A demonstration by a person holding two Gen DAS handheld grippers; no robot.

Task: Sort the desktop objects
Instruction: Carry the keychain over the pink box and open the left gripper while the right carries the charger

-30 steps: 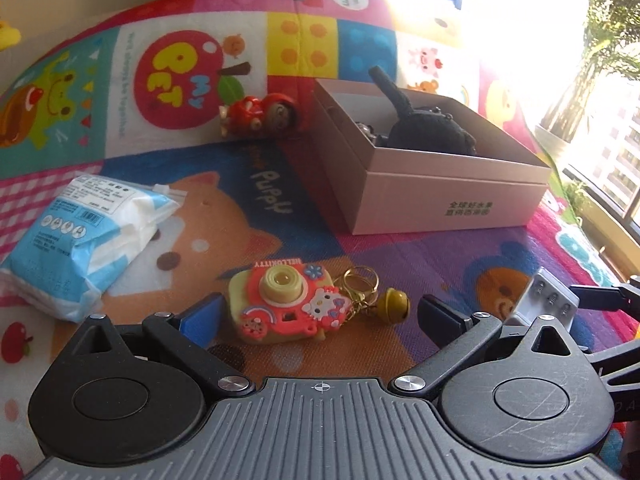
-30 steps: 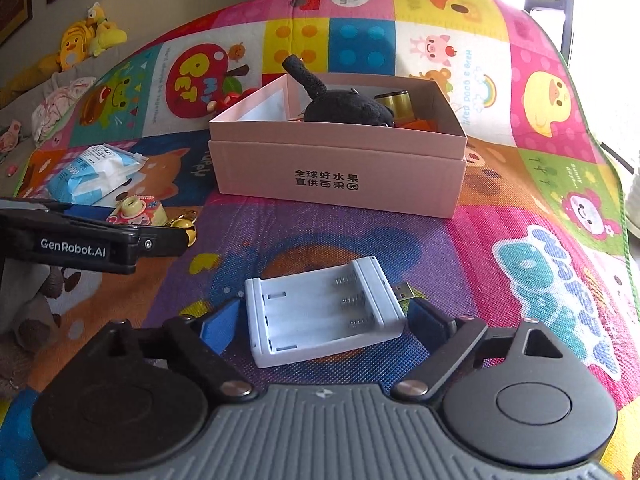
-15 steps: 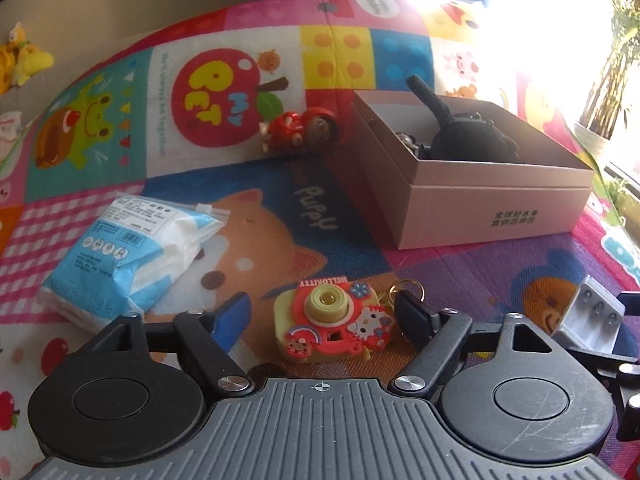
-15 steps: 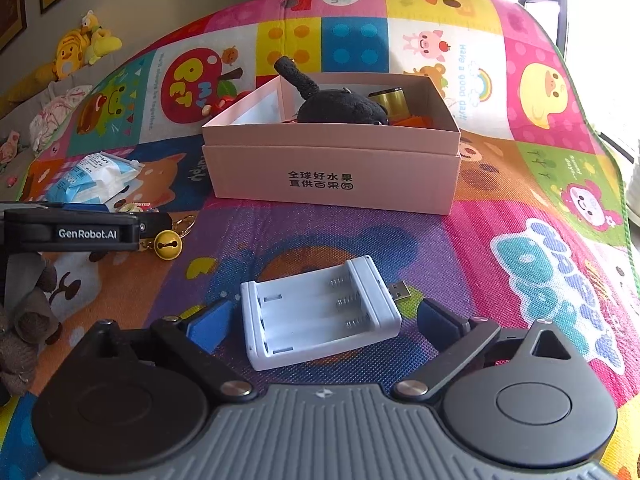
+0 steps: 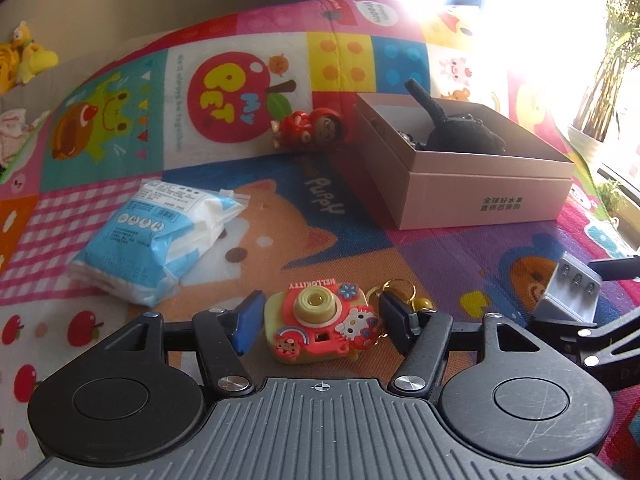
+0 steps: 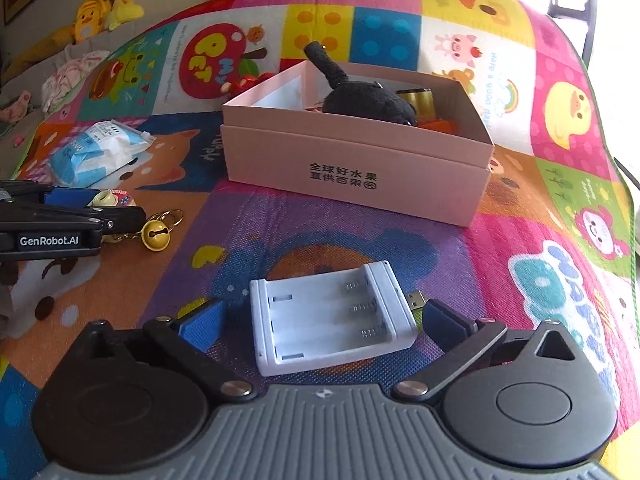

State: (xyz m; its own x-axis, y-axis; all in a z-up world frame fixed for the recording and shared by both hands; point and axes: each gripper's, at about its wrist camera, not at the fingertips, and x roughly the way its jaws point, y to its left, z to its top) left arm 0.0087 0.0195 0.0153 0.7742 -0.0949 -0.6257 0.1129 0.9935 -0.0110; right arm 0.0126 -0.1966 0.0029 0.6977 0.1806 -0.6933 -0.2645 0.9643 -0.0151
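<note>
I am working two handheld grippers over a bright patchwork play mat (image 5: 120, 216). My left gripper (image 5: 316, 322) angles downward at a pink toy camera keychain (image 5: 320, 328) lying flat on the mat, right between its fingers. Its long side runs across the gap from one blue pad (image 5: 248, 320) to the other, and its ring and gold bell (image 6: 155, 236) trail off past the far finger. The jaws are closing around it, but I still see a thin gap on each side, so nothing is gripped yet. My right gripper (image 6: 320, 320) also tilts downward, jaws opening wide, straddling a white battery holder (image 6: 332, 316) on the mat without touching it. The holder's long side also lies across the gap. Beyond both sits the open pink box (image 6: 360, 172), already holding a black plush toy (image 6: 368, 100); it looks nearer my right hand. I judge that the left pads only need to close squarely on the camera's short ends.
</note>
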